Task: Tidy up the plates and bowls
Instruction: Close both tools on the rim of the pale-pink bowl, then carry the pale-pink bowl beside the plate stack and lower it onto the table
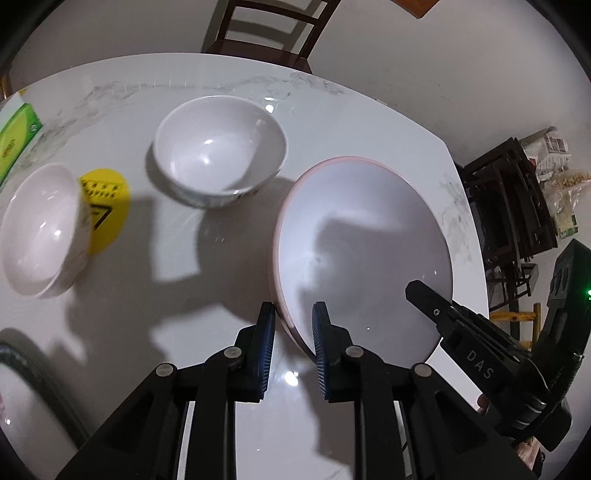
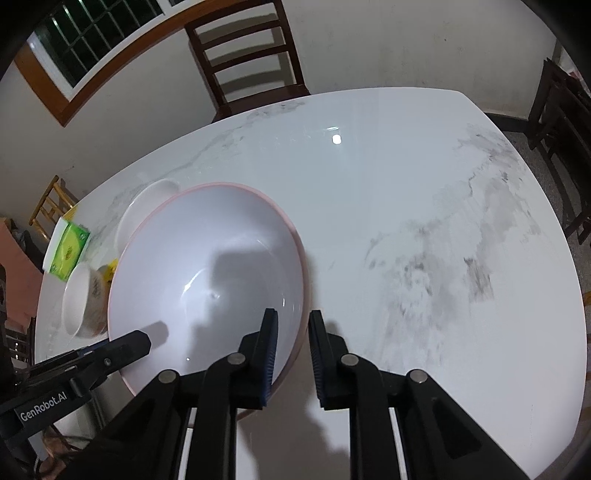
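A large pink-rimmed bowl is held between both grippers above the white marble table. My left gripper is shut on its near left rim. My right gripper is shut on its right rim; one of its fingers shows in the left wrist view. The bowl also shows in the right wrist view. A white bowl stands upright farther back. A smaller white patterned bowl lies tilted at the left.
A yellow round sticker lies beside the small bowl. A green box sits at the table's far left. A wooden chair stands behind the table. Dark stacked chairs stand at the right. The table's right part shows grey marbling.
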`<act>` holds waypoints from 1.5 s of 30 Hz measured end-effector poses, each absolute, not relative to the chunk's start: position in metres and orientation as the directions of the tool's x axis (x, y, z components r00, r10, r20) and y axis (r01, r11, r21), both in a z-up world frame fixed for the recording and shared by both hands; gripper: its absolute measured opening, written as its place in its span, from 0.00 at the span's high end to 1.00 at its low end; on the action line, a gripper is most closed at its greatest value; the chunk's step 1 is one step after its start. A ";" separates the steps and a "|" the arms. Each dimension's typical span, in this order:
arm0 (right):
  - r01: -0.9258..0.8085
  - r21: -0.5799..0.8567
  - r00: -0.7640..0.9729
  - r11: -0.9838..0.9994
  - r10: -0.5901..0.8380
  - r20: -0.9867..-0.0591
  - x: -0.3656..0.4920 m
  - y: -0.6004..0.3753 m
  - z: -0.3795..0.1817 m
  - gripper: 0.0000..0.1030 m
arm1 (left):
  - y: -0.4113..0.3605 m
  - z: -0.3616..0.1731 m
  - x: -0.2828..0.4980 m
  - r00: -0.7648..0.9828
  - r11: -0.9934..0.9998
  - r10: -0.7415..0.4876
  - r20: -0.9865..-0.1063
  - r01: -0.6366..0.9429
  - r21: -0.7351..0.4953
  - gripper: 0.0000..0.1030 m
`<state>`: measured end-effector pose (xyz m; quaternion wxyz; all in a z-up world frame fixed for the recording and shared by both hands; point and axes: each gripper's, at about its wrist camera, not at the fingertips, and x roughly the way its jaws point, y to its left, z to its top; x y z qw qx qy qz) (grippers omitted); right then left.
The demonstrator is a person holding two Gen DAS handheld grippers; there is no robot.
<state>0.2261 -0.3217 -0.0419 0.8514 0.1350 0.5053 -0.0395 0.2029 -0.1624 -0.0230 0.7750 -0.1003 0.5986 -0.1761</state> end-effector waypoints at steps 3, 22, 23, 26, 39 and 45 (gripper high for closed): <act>0.189 0.195 0.489 0.962 0.080 -0.869 0.208 -0.307 -0.036 0.83 | -0.153 -0.016 0.187 0.220 0.922 -0.382 -0.898 0.160 -0.353 0.83; 0.107 0.235 0.440 0.966 0.166 -0.882 0.106 -0.217 -0.049 0.82 | -0.068 -0.006 0.085 0.225 0.937 -0.339 -0.913 0.166 -0.307 0.83; 0.102 0.234 0.435 0.967 0.168 -0.885 0.104 -0.214 -0.051 0.82 | -0.063 -0.008 0.081 0.227 0.938 -0.339 -0.913 0.159 -0.308 0.83; 0.094 0.235 0.425 0.968 0.174 -0.888 0.098 -0.207 -0.056 0.82 | -0.053 -0.013 0.071 0.219 0.941 -0.331 -0.918 0.154 -0.303 0.83; 0.086 0.237 0.400 0.968 0.184 -0.898 0.086 -0.196 -0.070 0.82 | -0.040 -0.036 0.049 0.185 0.940 -0.333 -0.925 0.139 -0.310 0.83; 0.087 0.234 0.396 0.968 0.181 -0.900 0.088 -0.196 -0.073 0.82 | -0.044 -0.041 0.049 0.179 0.941 -0.330 -0.927 0.143 -0.307 0.83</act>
